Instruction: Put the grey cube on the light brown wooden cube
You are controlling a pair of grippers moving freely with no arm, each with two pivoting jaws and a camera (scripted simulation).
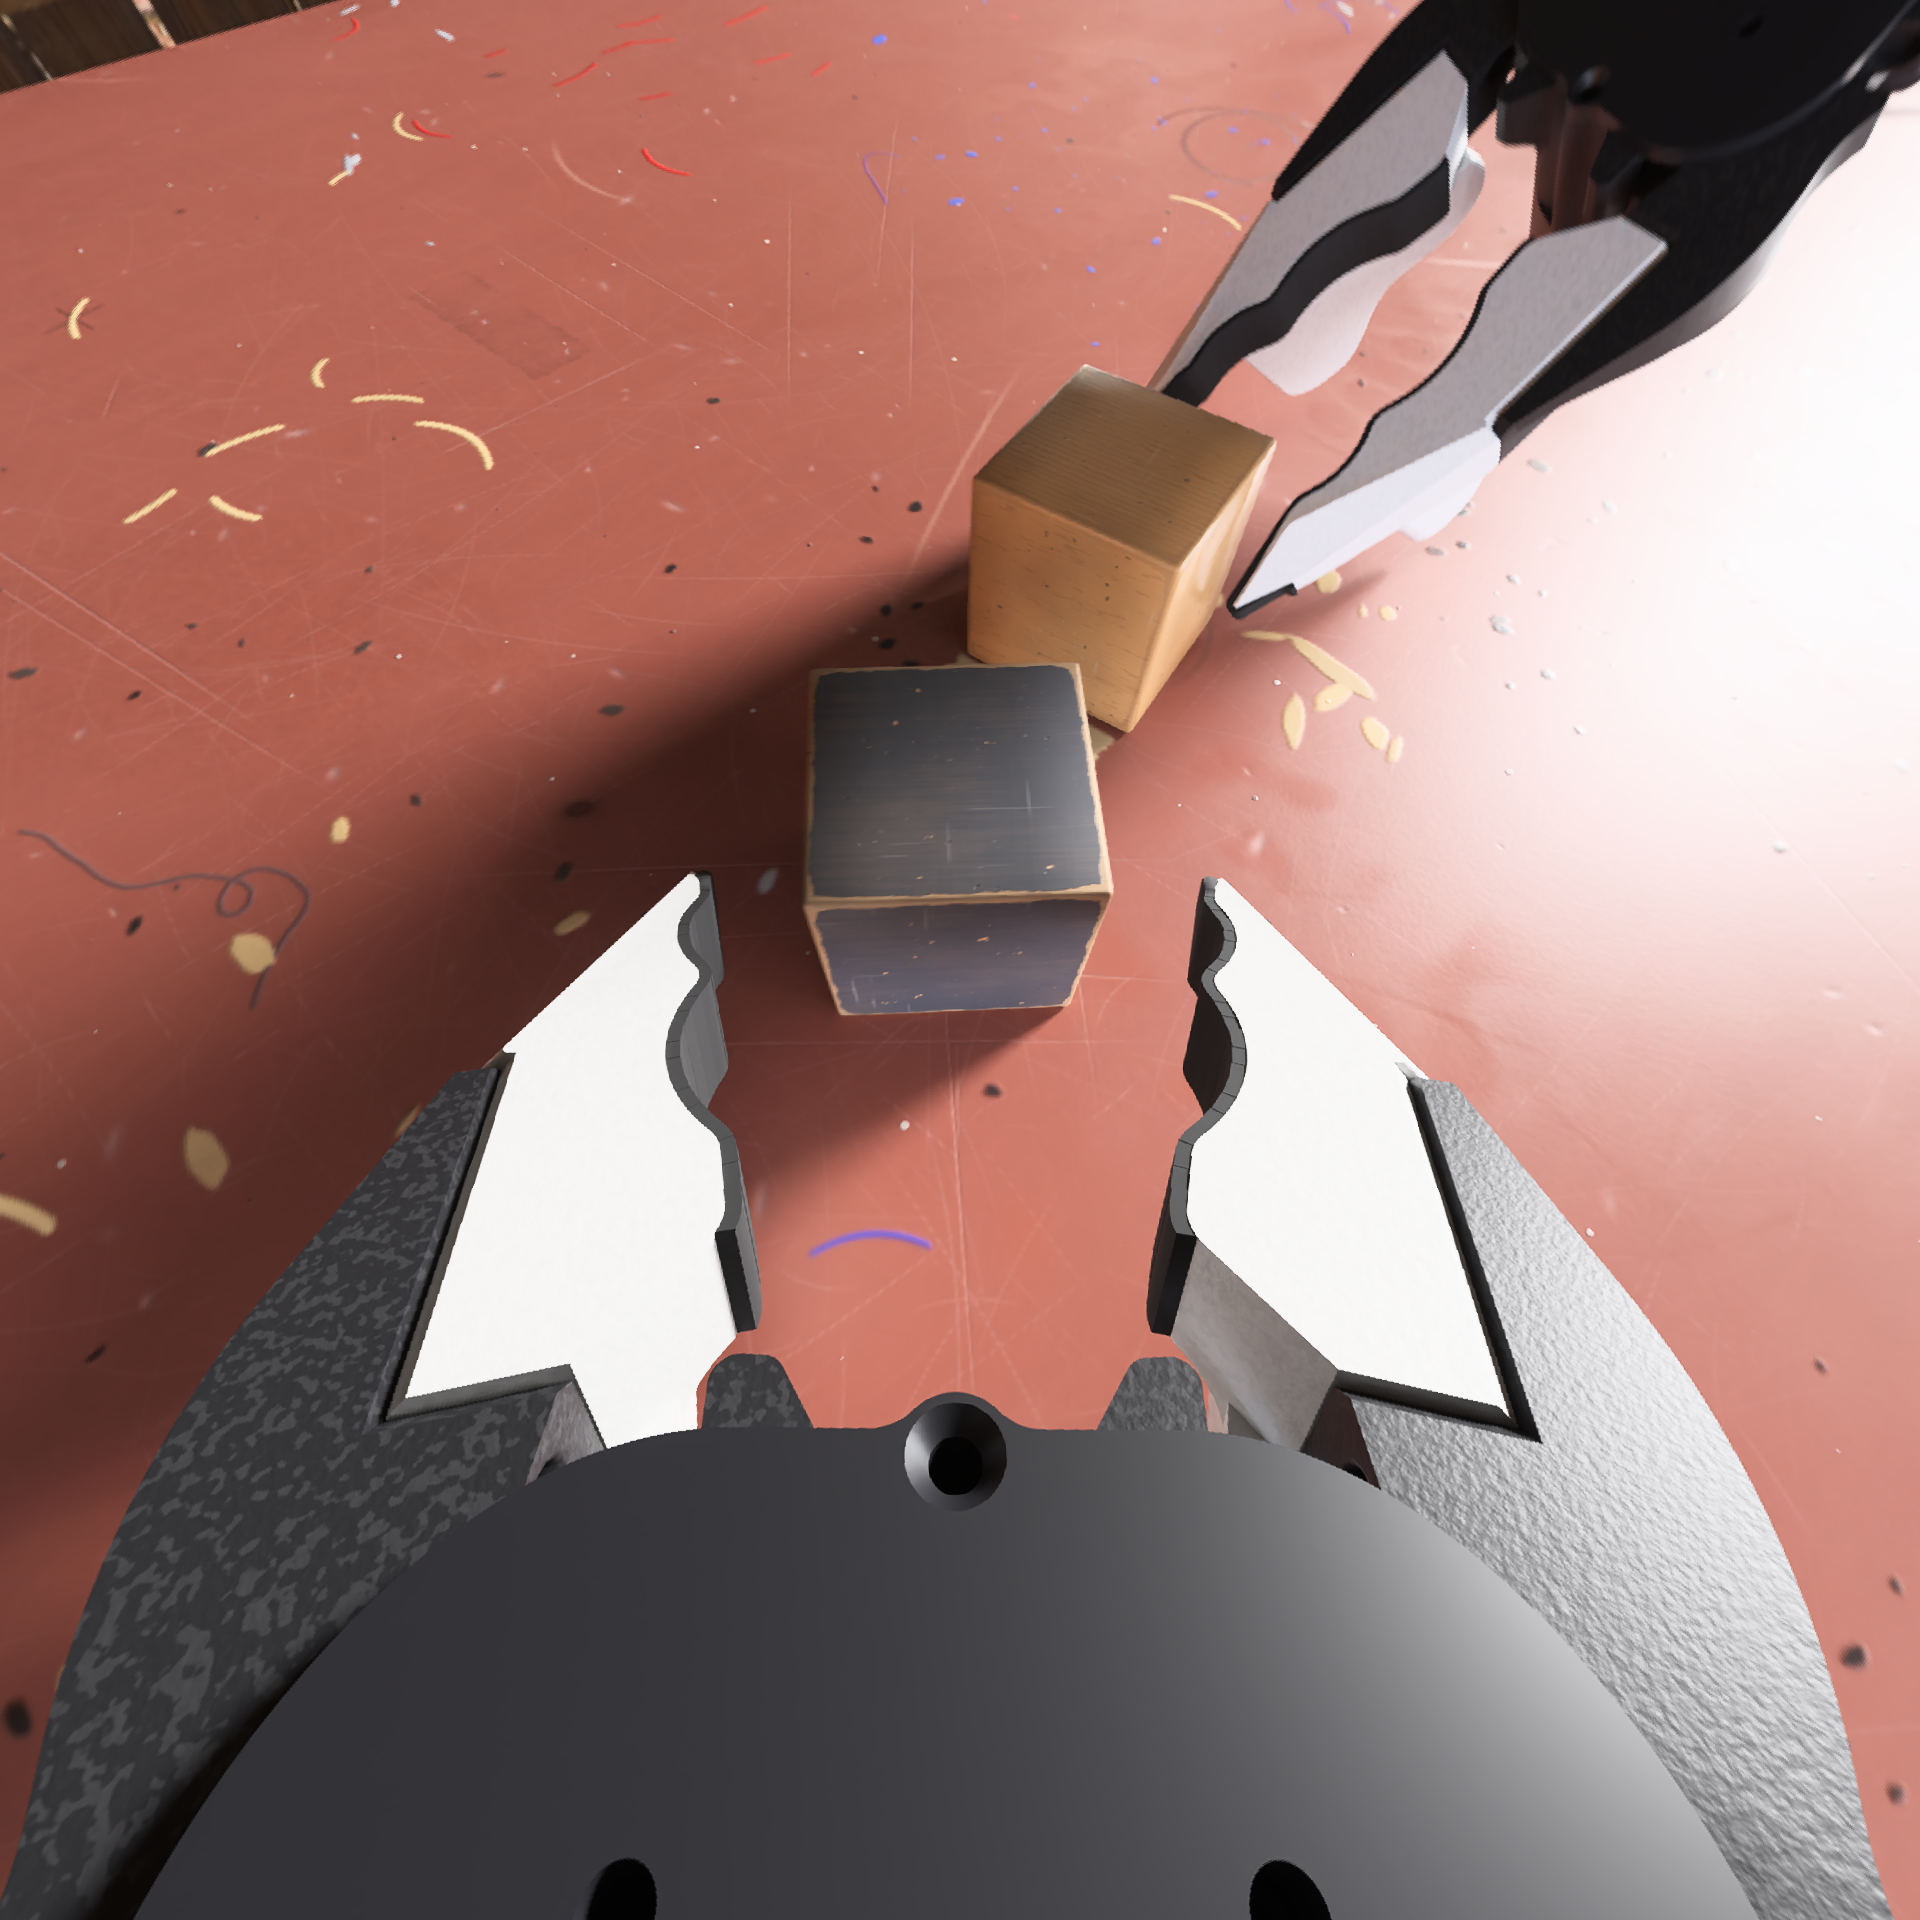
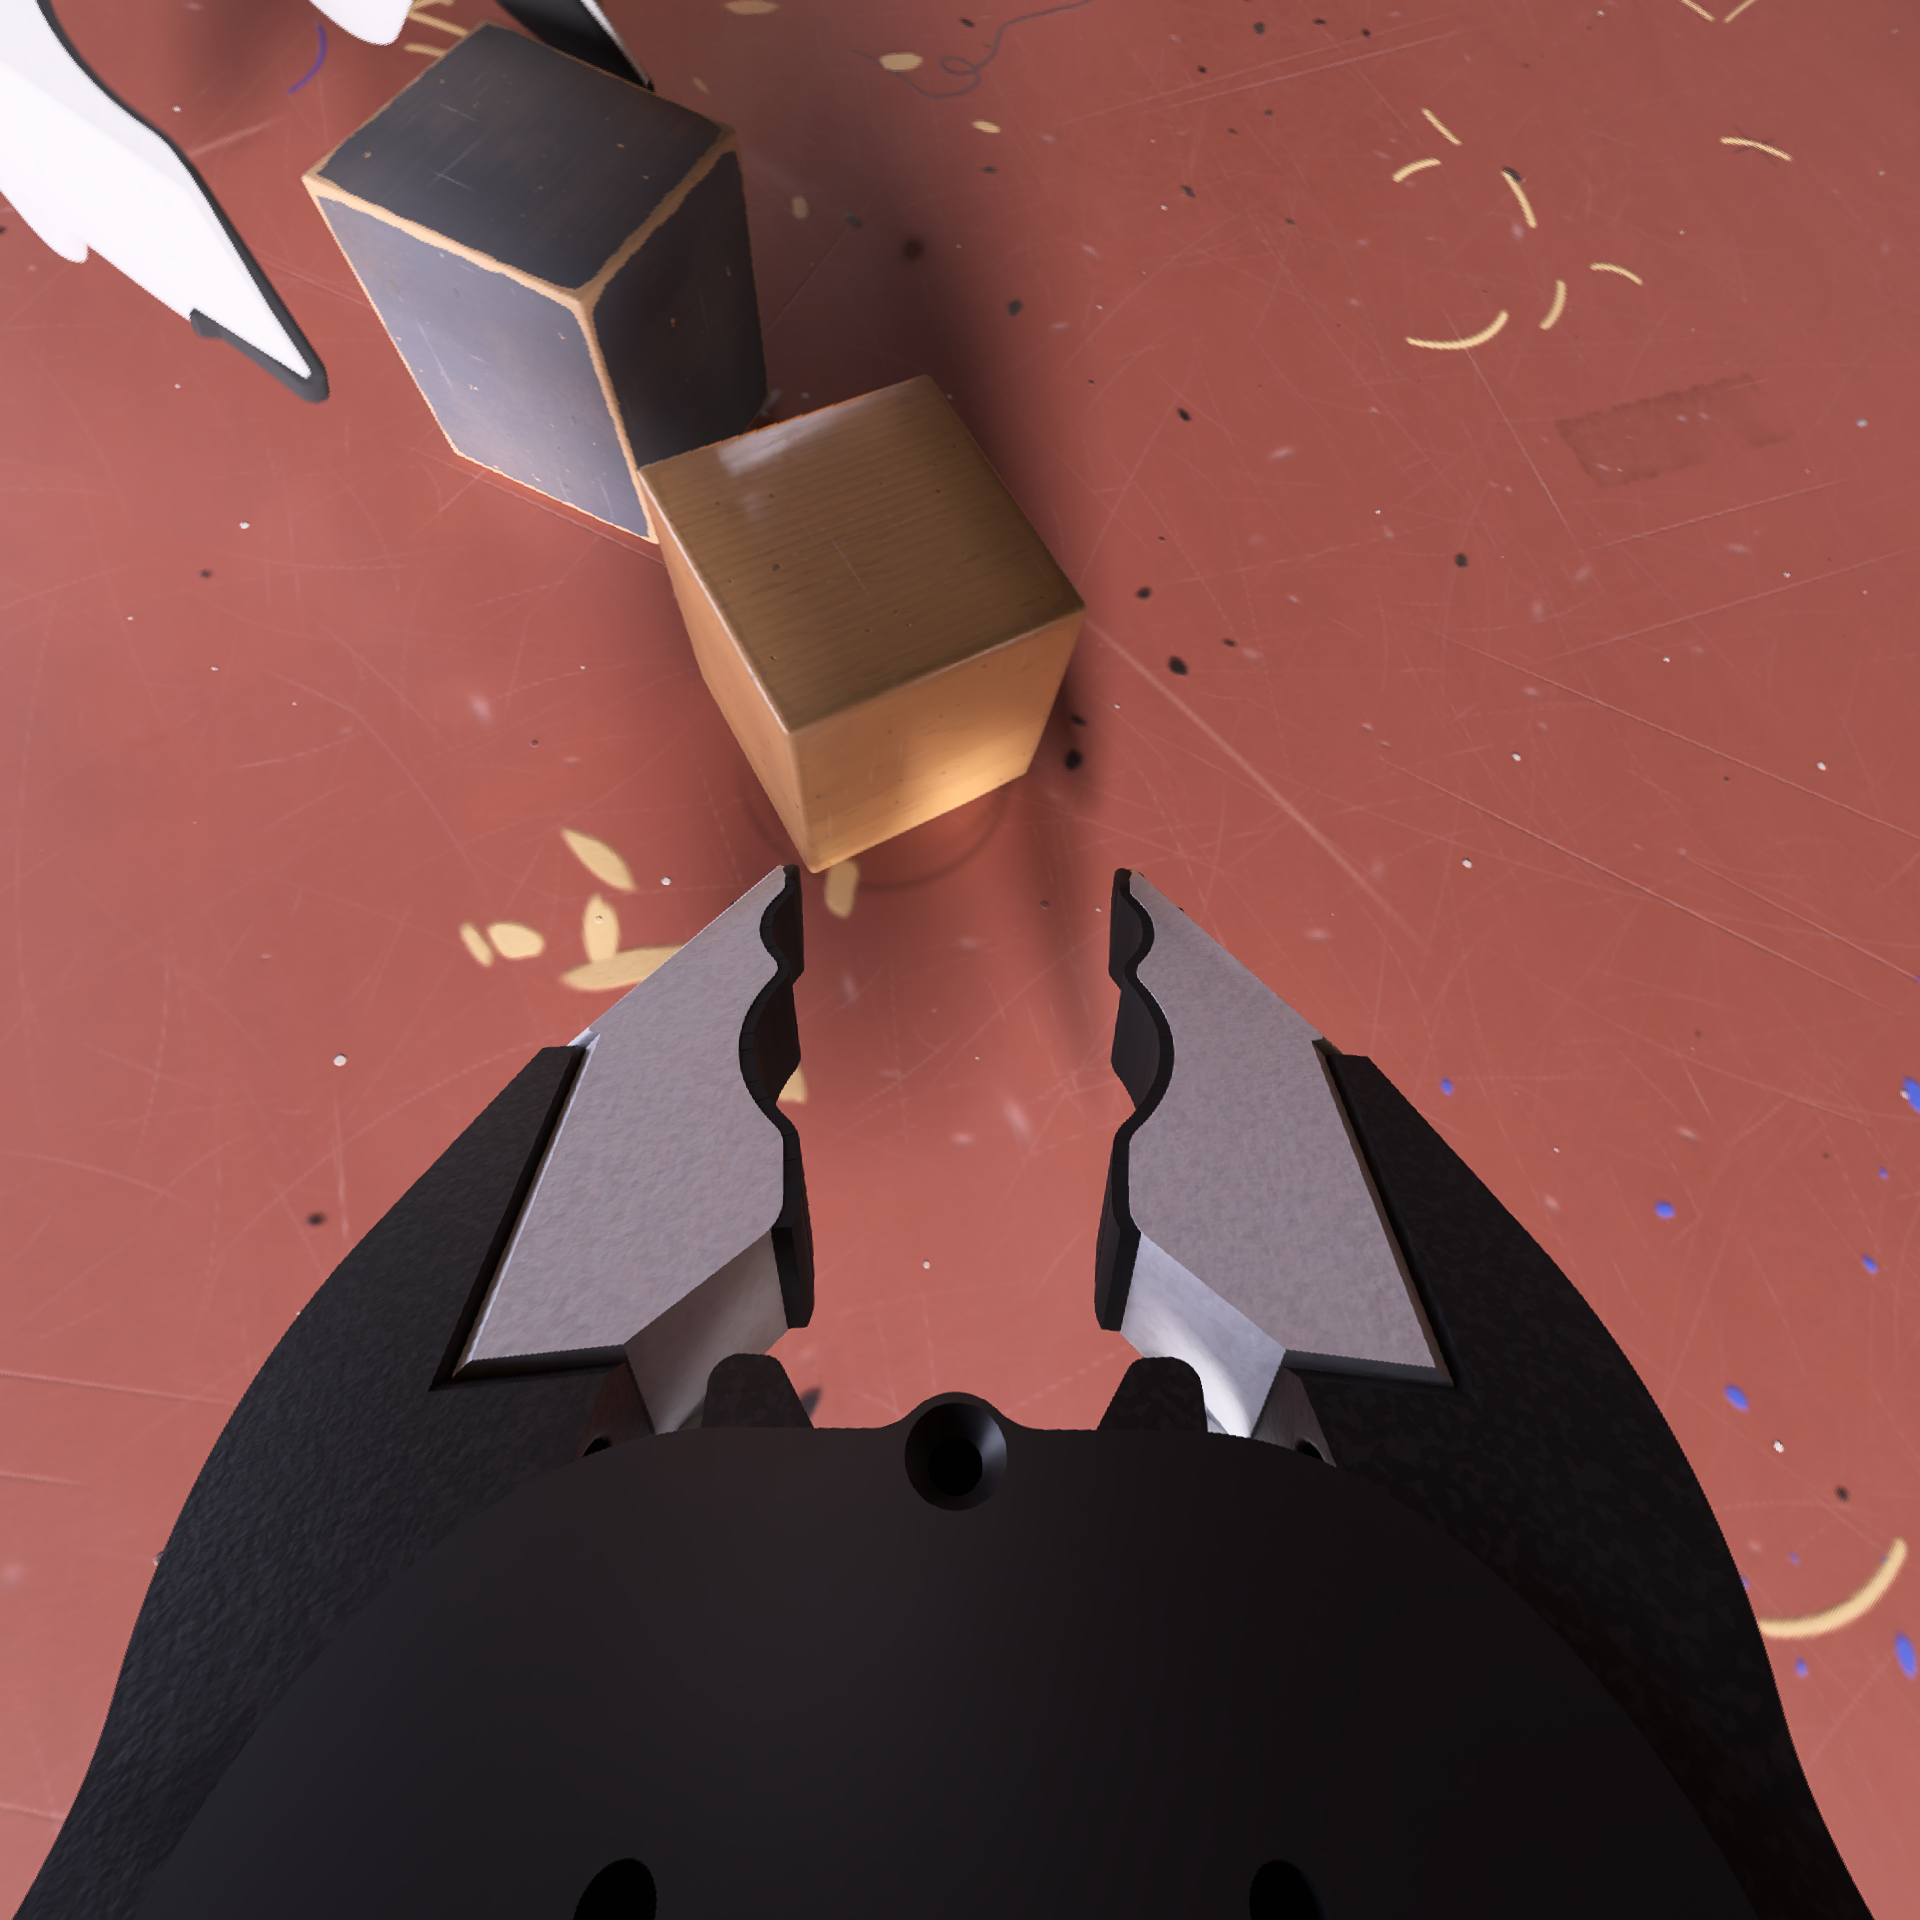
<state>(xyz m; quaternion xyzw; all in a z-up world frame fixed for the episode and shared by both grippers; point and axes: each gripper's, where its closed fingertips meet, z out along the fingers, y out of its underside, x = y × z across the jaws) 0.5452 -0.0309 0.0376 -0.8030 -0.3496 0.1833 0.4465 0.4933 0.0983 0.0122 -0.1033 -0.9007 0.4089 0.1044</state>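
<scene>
The grey cube [image 1: 951, 831] has worn tan edges and rests on the red table, just ahead of my left gripper [image 1: 954, 883], which is open and empty. The light brown wooden cube [image 1: 1112, 540] stands right behind it, and the two look close or touching at a corner. In the right wrist view the wooden cube [image 2: 862, 623] sits just ahead of my right gripper [image 2: 956, 873], which is open and empty, with the grey cube [image 2: 540, 270] beyond it. The right gripper [image 1: 1205, 499] also shows in the left wrist view, just beyond the wooden cube.
The red table [image 1: 416, 675] is scratched and flecked with paint marks. A dark slatted surface shows past its far left edge [image 1: 73, 42]. One finger of the left gripper [image 2: 156, 229] shows at the top left of the right wrist view.
</scene>
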